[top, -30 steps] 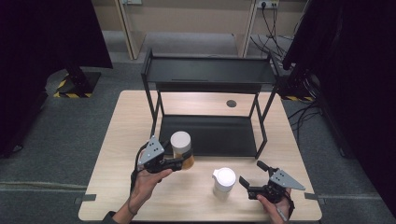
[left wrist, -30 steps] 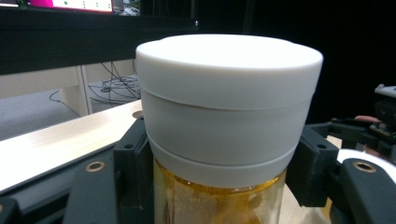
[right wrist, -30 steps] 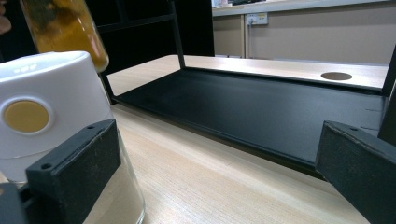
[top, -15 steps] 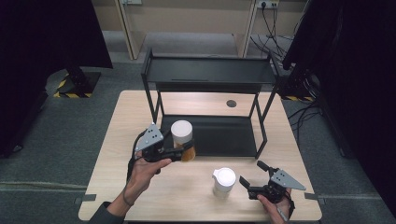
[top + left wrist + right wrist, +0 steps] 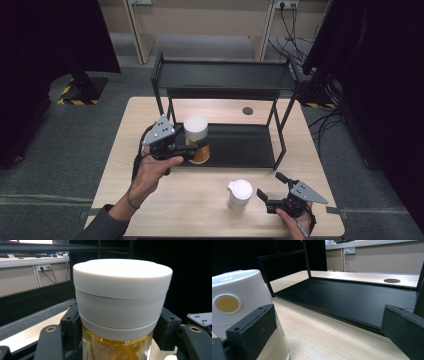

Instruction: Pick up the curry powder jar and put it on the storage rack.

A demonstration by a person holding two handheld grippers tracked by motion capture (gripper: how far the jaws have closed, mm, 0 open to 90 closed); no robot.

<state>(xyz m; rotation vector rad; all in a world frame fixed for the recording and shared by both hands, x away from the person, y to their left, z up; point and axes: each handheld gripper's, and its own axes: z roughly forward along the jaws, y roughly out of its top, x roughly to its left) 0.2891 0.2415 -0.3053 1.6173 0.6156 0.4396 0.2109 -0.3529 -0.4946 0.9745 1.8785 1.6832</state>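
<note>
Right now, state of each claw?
Left claw: closed on the white-lidded jar of amber contents.
Right claw: open, holding nothing, beside the white-capped jar.

Ahead of the right tool (image 5: 270, 192), the black shelf's (image 5: 250, 145) lower tray lies open. A white-lidded jar (image 5: 240, 194) stands just beside its left jaw.

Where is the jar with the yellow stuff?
The jar is gripped in the left gripper, at the left front edge of the black shelf.
</note>
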